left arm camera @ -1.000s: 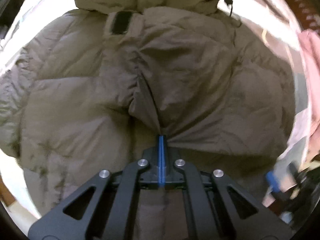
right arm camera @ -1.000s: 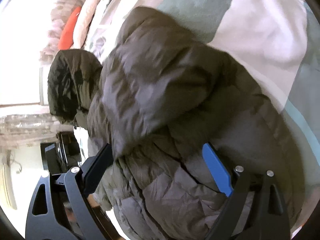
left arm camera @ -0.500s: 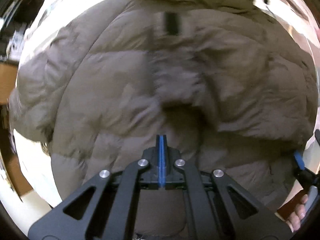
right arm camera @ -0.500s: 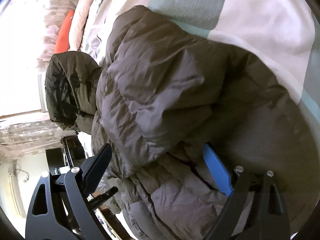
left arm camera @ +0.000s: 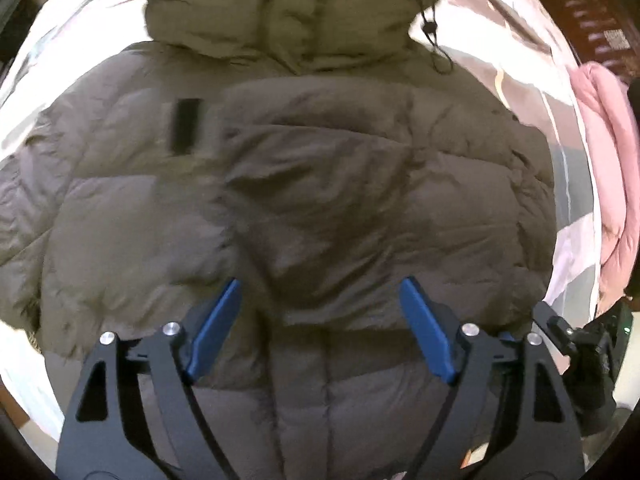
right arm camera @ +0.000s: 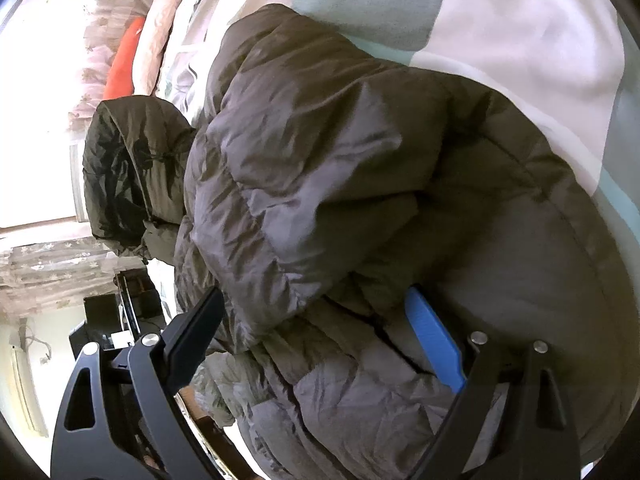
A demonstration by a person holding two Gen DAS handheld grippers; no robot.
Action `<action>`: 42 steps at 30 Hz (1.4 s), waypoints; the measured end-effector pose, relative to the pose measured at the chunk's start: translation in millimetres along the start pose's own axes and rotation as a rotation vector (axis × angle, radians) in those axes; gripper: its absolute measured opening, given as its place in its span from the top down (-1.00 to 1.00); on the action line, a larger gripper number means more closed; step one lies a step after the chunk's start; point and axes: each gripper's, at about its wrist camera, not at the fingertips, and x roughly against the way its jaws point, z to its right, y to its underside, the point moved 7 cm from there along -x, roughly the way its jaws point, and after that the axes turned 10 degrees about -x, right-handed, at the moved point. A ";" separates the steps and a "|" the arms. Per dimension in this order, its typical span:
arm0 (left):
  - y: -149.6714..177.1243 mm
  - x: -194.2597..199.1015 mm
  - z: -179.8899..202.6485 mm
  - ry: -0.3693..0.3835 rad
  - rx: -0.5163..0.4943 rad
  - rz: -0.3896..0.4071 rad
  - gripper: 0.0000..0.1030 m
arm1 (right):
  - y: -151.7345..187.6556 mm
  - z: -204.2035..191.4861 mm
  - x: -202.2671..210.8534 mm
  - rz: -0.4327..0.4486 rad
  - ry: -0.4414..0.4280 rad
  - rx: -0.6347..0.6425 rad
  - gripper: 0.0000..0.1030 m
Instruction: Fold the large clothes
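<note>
Puffer jacket (left arm camera: 320, 200) beneath left gripper (left arm camera: 320, 304)

Support: bed (right arm camera: 520, 40) below me, white-and-teal cover.
Load: brown puffer jacket (left arm camera: 320, 200), pink garment (left arm camera: 612, 180).

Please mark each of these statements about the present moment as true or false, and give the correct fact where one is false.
1. The left gripper has its jaws shut on a pinch of cloth. False: the jaws have just been opening and now stand wide apart above the puffer jacket, pressing on nothing.
2. The jacket has a hood with a drawstring. True.
3. The jacket lies on a bare wooden floor. False: it lies on a bedspread with pale and green blocks.
4. A pink garment lies beside the jacket in the left wrist view. True.
5. The right gripper is open. True.
</note>
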 end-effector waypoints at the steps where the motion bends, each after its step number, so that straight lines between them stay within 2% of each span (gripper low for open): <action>1: -2.7 -8.8 3.7 0.013 0.007 -0.019 -0.34 | -2.2 -2.1 2.1 0.007 -0.014 -0.004 -0.79; 2: -3.7 -19.4 6.6 0.024 0.021 -0.045 -0.07 | -4.1 -3.9 3.0 0.012 -0.024 -0.006 -0.79; 3: -1.8 -33.3 8.2 0.010 0.037 -0.088 0.43 | -7.5 -5.9 4.1 0.015 -0.032 -0.005 -0.79; 4: 0.0 -42.7 5.7 0.001 0.054 -0.118 0.71 | -10.3 -6.4 4.1 0.017 -0.034 -0.005 -0.79; 7: 0.0 -57.6 -1.4 0.043 0.148 -0.150 0.80 | -26.4 0.1 -4.1 0.024 0.007 -0.021 -0.79; 10: 3.4 -59.0 -1.7 0.009 0.111 -0.146 0.83 | -40.0 10.0 -12.7 0.034 0.008 -0.074 -0.79; 12: 7.8 -60.9 0.6 -0.024 0.073 -0.155 0.83 | -51.5 13.9 -9.0 0.085 -0.018 -0.106 -0.75; 13: 6.0 -64.1 13.3 -0.028 0.070 -0.159 0.83 | -59.1 14.5 -1.8 0.150 -0.036 -0.111 -0.64; 14: 6.7 -65.7 14.5 -0.022 0.075 -0.164 0.83 | -69.2 17.2 12.5 0.259 -0.030 -0.101 -0.33; 15: 7.6 -66.7 15.5 -0.009 0.086 -0.171 0.83 | -75.4 21.0 18.1 0.290 -0.018 -0.105 -0.10; 18: 4.9 -71.0 21.2 0.001 0.083 -0.173 0.83 | -85.6 45.4 26.5 0.285 -0.079 -0.228 0.20; 21: 8.2 -67.0 17.6 -0.007 0.063 -0.173 0.83 | -87.3 57.8 51.9 0.380 -0.060 -0.225 0.18; 22: 8.0 -67.8 18.1 -0.005 0.063 -0.173 0.83 | -89.0 63.7 63.6 0.408 -0.053 -0.232 0.10; 23: 8.1 -68.2 17.9 0.000 0.068 -0.173 0.82 | -90.0 68.3 68.6 0.404 -0.045 -0.248 -0.23; 24: 9.3 -70.6 19.7 0.005 0.074 -0.171 0.83 | -91.9 75.0 71.9 0.399 -0.049 -0.268 -0.45; 27: 12.5 -69.7 19.9 0.017 0.083 -0.157 0.82 | -91.1 86.0 81.9 0.372 -0.127 -0.330 -0.48; 30: 24.5 -65.4 -1.3 0.015 0.095 -0.160 0.82 | -82.9 76.3 79.9 0.335 -0.163 -0.310 -0.48; 31: 25.0 -64.2 -3.6 0.017 0.108 -0.160 0.82 | -80.2 69.9 79.5 0.326 -0.178 -0.285 -0.48; 34: 30.3 -52.3 -16.4 -0.003 0.122 -0.134 0.82 | -64.9 27.3 64.1 0.256 -0.225 -0.106 -0.48; 37: 32.3 -48.4 -22.5 0.002 0.142 -0.126 0.79 | -43.4 -19.1 33.3 0.180 -0.171 0.111 -0.48; 39: 33.7 -47.8 -23.6 0.008 0.153 -0.130 0.78 | -35.3 -29.0 7.0 0.114 -0.107 0.161 -0.48; 42: 32.0 -44.5 -22.6 0.005 0.146 -0.124 0.68 | -34.4 -22.6 -12.0 0.109 0.041 0.206 -0.48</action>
